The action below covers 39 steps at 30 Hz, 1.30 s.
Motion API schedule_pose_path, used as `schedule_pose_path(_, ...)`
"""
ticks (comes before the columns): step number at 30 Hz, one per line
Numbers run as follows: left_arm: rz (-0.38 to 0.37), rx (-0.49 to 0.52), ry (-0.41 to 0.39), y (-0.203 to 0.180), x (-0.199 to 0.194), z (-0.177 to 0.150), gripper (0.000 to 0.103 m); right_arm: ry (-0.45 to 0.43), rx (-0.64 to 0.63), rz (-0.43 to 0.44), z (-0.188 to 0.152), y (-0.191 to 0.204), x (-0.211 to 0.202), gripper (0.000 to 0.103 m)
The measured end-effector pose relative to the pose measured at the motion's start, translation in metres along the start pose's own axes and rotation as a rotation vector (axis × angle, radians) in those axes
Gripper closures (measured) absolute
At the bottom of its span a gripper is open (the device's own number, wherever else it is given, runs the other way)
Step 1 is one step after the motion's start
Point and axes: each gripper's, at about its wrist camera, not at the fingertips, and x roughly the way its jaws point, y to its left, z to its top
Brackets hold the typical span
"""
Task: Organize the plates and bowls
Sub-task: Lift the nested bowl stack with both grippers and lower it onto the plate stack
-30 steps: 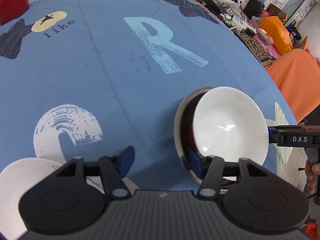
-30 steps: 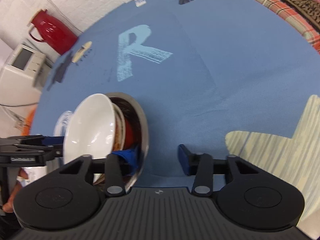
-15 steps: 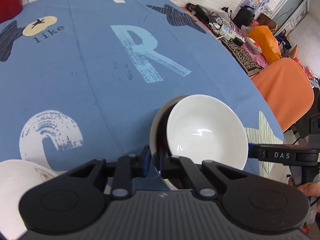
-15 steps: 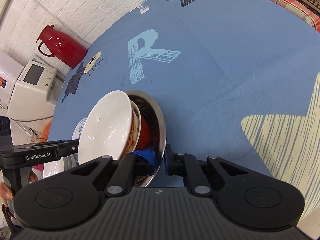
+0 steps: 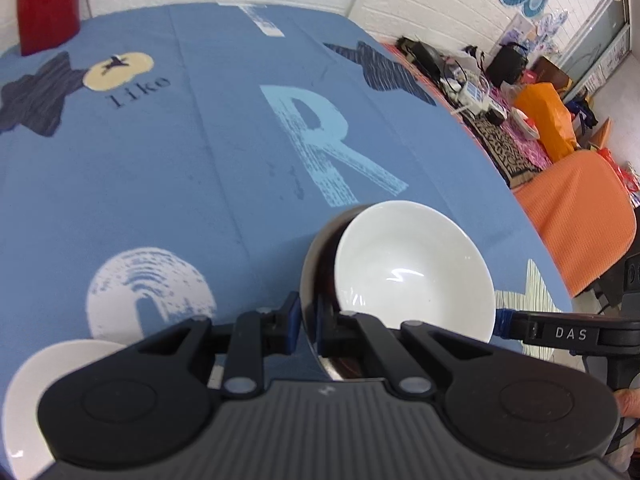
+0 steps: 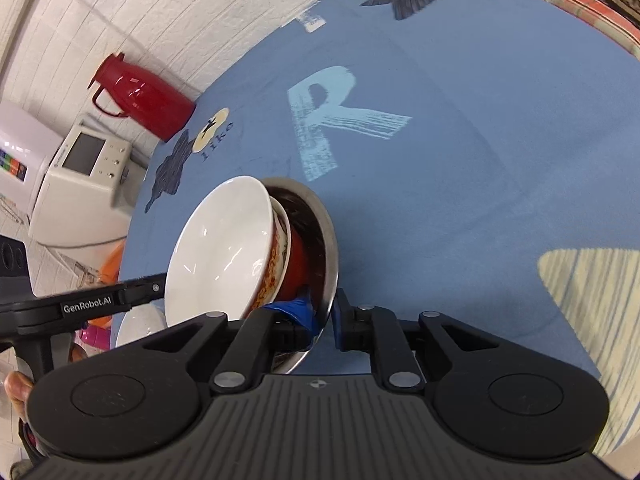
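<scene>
Both the left gripper [image 5: 308,322] and right gripper [image 6: 326,312] pinch the steel bowl [image 6: 326,252] rim; the nested white bowl [image 5: 414,272], seemingly loose, could slide out if tilted.

Domestic dining room: round table under printed blue tablecloth [image 5: 168,168], red thermos jug [image 6: 140,98], orange fabric chair [image 5: 576,216], white brick wall [image 6: 120,8].

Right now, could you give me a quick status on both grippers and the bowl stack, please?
Left gripper and right gripper both shut on metal bowl rim, opposite sides. White bowl nested on top. Another white dish by the left gripper.
</scene>
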Motion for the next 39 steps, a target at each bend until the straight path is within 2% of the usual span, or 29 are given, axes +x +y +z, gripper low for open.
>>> schedule_pose_path(3,0.037,-0.011,-0.04,0.012,-0.027,-0.001,0.103,0.013,-0.04,0.03,0.003,0.025,0.004,0.103)
schedule_pose_path(6,0.106,-0.035,-0.081,0.029,-0.063,-0.01,0.103,0.035,-0.094,0.082,-0.002,0.058,0.01,0.103)
schedule_pose_path(10,0.202,-0.102,-0.118,0.061,-0.104,-0.035,0.103,0.083,-0.187,0.153,-0.019,0.104,0.023,0.103)
schedule_pose_path(13,0.24,-0.163,-0.119,0.087,-0.122,-0.056,0.103,0.152,-0.187,0.19,-0.033,0.123,0.046,0.103)
schedule_pose_path(19,0.239,-0.255,-0.079,0.124,-0.125,-0.096,0.103,0.259,-0.251,0.166,-0.058,0.146,0.073,0.103)
schedule_pose_path(30,0.232,-0.21,-0.096,0.12,-0.118,-0.115,0.103,0.265,-0.273,0.132,-0.069,0.142,0.072,0.103)
schedule_pose_path(36,0.171,-0.259,-0.088,0.127,-0.122,-0.118,0.103,0.27,-0.31,0.147,-0.067,0.142,0.066,0.099)
schedule_pose_path(38,0.184,-0.253,-0.098,0.125,-0.127,-0.118,0.103,0.254,-0.323,0.133,-0.064,0.143,0.062,0.098)
schedule_pose_path(39,0.204,-0.247,-0.105,0.124,-0.131,-0.118,0.099,0.249,-0.333,0.127,-0.063,0.143,0.061,0.097)
